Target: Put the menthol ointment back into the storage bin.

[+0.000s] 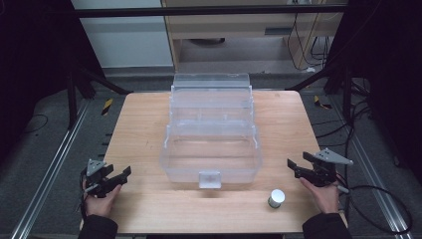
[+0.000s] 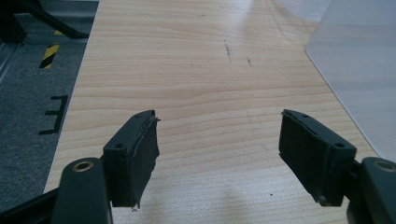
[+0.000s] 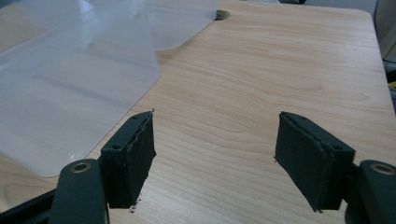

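Observation:
A clear plastic tiered box (image 1: 211,130) stands open in the middle of the wooden table (image 1: 139,129), its trays stepped back toward the far edge. A small white-capped jar (image 1: 276,197) sits near the front right. My left gripper (image 1: 123,175) rests at the table's front left, held in a hand, jaws wide apart and empty (image 2: 219,154). At the front right my right gripper (image 1: 292,165) is likewise open with nothing between its pads (image 3: 215,156). The box's clear wall (image 2: 359,79) lies right of the left jaws, and its wall (image 3: 70,93) lies left of the right jaws.
Metal rails run along the floor on both sides of the table. Cables (image 1: 348,129) trail on the floor at the right. A black frame and a wooden cabinet (image 1: 239,25) stand behind the table. Bare wood lies in front of the box.

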`<state>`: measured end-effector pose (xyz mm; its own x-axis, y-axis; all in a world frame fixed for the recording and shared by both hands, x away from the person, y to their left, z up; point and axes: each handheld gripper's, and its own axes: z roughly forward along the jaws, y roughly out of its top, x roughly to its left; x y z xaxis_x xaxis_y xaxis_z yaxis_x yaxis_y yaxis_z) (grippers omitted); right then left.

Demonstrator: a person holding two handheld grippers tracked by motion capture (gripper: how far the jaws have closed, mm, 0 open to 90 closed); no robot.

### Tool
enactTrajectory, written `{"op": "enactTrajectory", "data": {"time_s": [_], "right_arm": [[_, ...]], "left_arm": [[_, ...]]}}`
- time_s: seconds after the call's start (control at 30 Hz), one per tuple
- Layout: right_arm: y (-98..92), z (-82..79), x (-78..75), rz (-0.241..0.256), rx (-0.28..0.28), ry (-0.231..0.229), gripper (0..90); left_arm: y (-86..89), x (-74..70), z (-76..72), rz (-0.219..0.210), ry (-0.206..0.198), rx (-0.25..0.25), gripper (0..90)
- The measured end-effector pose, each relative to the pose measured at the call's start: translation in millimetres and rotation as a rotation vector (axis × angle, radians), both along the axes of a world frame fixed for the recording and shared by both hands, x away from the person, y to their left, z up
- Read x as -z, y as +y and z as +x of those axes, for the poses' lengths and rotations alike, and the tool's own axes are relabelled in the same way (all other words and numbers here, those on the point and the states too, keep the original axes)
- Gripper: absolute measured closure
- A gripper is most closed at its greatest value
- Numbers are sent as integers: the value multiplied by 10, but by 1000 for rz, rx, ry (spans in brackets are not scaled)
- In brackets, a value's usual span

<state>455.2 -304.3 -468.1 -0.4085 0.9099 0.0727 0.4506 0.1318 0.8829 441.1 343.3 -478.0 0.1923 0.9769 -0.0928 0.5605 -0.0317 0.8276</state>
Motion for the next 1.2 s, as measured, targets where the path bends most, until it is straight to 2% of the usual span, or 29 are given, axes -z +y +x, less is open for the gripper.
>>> {"op": "enactTrajectory", "data": {"time_s": [0.07,0.2,0.3,0.37,0.47,0.5,0.53,0.6,0.73,0.8,0.83,0.9,0.93,1.0,1.03,1.2], "right_arm": [[33,4,-29,-3,-28,16,310],[129,-5,-109,-79,-73,27,341],[204,-6,-206,-98,-144,55,364],[241,-11,-277,-128,-171,59,364],[286,-23,-375,-136,-210,77,366],[304,-25,-405,-150,-220,76,364],[338,-21,-468,-178,-243,96,363],[348,-20,-491,-189,-252,94,363],[390,8,-623,-214,-302,118,358],[419,25,-689,-242,-333,127,352],[438,40,-736,-261,-365,134,348],[447,47,-752,-265,-379,139,344],[471,55,-795,-284,-411,163,335],[482,59,-813,-298,-424,172,334],[501,61,-848,-325,-457,185,329],[538,51,-906,-359,-537,210,322]], "left_arm": [[-10,-1,-2,12,3,2,283],[-14,8,2,25,16,12,287],[-33,10,3,38,24,26,285],[-58,9,-7,49,28,29,284],[-82,12,-12,57,31,36,284],[-86,15,-8,59,33,39,284],[-93,21,2,63,37,46,284],[-95,24,8,68,42,50,284],[-89,33,9,65,48,50,284],[-82,30,8,64,48,48,285],[-79,28,7,64,48,48,285],[-81,29,7,63,49,48,285],[-84,30,8,64,50,49,285],[-88,32,10,65,51,52,285],[-90,32,11,66,52,53,286],[-94,42,19,69,60,57,285]]}}
